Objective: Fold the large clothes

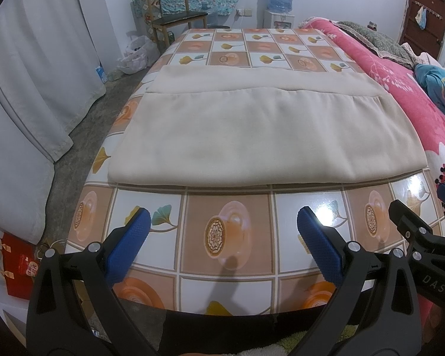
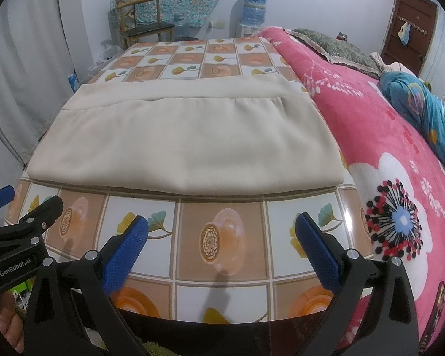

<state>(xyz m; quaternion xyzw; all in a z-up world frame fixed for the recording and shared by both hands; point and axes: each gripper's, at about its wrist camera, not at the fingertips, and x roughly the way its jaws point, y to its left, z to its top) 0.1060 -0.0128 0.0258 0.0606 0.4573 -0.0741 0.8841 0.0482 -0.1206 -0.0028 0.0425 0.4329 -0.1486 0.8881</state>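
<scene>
Two layers at least show in the beige, soft fleece-like folded garment (image 1: 252,130), lying flat across the middle of the glossy tile-patterned table (image 1: 228,231). It looks light, limp and thick; its near corners seem the best holds. Left gripper (image 1: 222,237) and right gripper (image 2: 221,237) hover wide apart, empty, over the near edge.

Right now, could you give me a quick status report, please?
Left gripper and right gripper open, empty. Beige garment flat on tiled table, partly folded. Nothing in the way.
</scene>
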